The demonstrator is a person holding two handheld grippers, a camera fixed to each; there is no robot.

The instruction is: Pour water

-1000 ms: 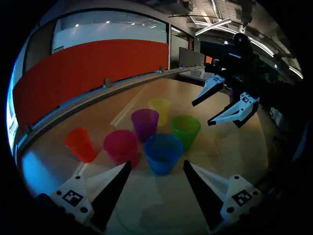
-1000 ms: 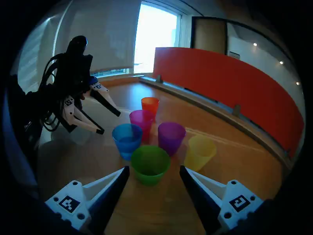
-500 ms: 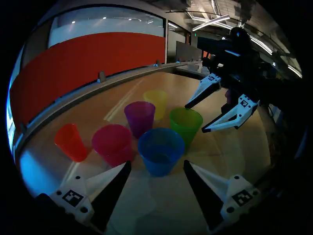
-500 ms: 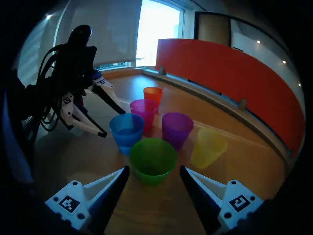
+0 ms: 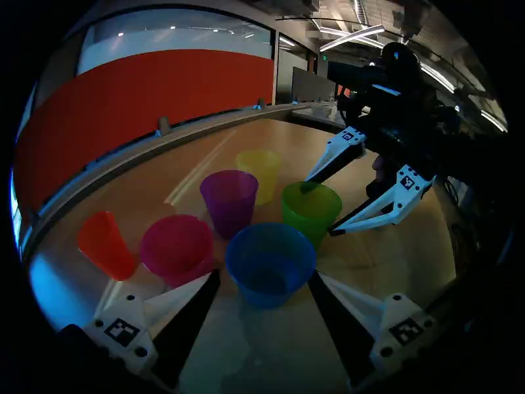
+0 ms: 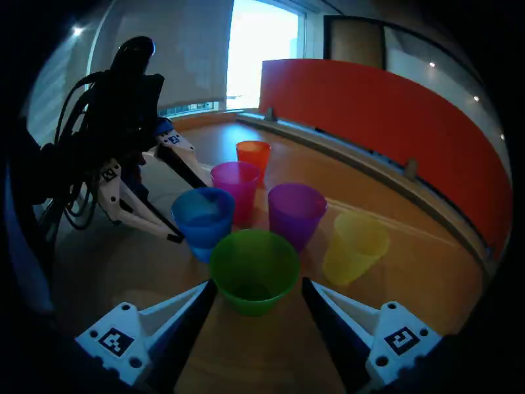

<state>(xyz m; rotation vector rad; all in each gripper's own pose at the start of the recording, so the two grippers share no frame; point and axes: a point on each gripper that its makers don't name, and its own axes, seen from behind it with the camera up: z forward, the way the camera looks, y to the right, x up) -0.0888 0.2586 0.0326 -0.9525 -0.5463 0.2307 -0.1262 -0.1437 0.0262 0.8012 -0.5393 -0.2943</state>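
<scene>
So, yr left tool (image 5: 262, 272): jaws wide open, gripping nothing. Blue translucent plastic cup (image 5: 270, 262) stands btwn the tips w/ a darker pool low inside; can't tell if they touch it.
Yr right tool (image 6: 258, 282): wide open too, empty. Green translucent plastic cup (image 6: 254, 269) is btwn its tips.
Other cups: purple plastic cup (image 5: 229, 200), pink plastic cup (image 5: 176, 248), orange plastic cup (image 5: 104, 243), yellow plastic cup (image 5: 259, 172); all upright, close together.
Counter: wooden counter (image 5: 394, 256) carries all six.
</scene>
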